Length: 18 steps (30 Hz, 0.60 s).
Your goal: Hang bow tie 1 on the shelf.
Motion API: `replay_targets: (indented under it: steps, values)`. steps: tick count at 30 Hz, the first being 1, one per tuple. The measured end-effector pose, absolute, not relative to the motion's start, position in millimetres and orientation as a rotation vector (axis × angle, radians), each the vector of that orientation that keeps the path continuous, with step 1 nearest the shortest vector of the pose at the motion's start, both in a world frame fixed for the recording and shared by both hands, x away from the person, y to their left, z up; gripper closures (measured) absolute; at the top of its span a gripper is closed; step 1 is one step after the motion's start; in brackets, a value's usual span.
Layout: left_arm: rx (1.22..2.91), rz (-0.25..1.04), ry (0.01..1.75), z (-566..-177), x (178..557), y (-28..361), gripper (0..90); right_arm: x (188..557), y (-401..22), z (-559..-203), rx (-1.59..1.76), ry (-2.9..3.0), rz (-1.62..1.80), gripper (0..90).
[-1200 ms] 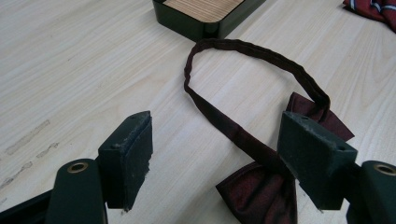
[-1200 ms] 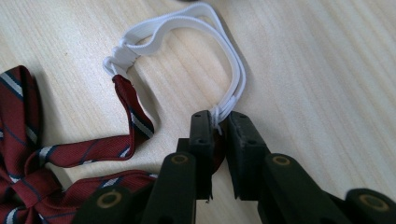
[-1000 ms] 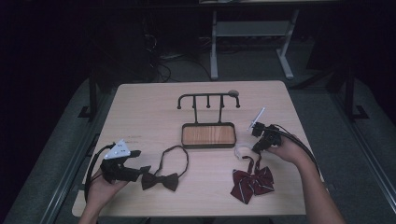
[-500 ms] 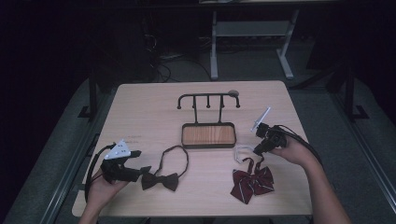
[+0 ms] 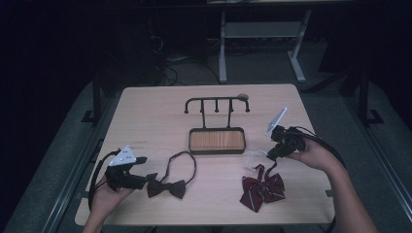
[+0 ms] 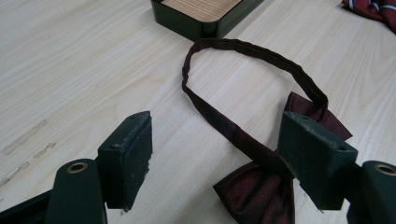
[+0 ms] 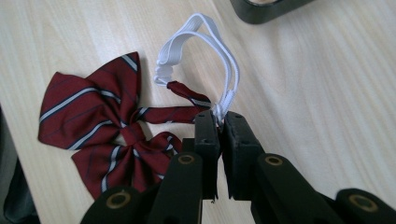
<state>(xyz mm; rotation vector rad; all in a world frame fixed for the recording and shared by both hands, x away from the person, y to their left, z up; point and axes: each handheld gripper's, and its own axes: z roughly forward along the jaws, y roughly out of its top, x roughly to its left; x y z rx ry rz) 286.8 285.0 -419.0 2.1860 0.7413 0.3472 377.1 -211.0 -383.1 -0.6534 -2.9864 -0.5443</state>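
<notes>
elastic [image 7: 219, 74] of the striped bow tie [image 7: 98, 135] was pinched between the shut jaws of the right claw [image 7: 220, 119], the bow lying on the bench [image 5: 155, 116] just below it. the left claw [image 6: 215, 144] stood wide over the strap of the dark bow tie [image 6: 261, 186], near the stand's tray [image 5: 217, 141].

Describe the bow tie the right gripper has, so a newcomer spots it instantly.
Start at the wooden tray with the hook rack in the middle of the table. Toward the person's right of it lies the striped bow tie, whose white elastic loop is pinched in the right gripper. Unlike the plain dark bow tie by the left gripper, it is dark red with pale stripes.
</notes>
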Motion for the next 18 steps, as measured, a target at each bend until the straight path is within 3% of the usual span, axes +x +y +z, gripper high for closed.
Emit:
replay_targets:
  steps: [18]
  values:
    - [2.177, 0.342, 0.752, -419.7, 286.7, 285.0, 26.2, 367.2, -201.6, -341.9, -0.496, -3.015, -0.567, 84.1]
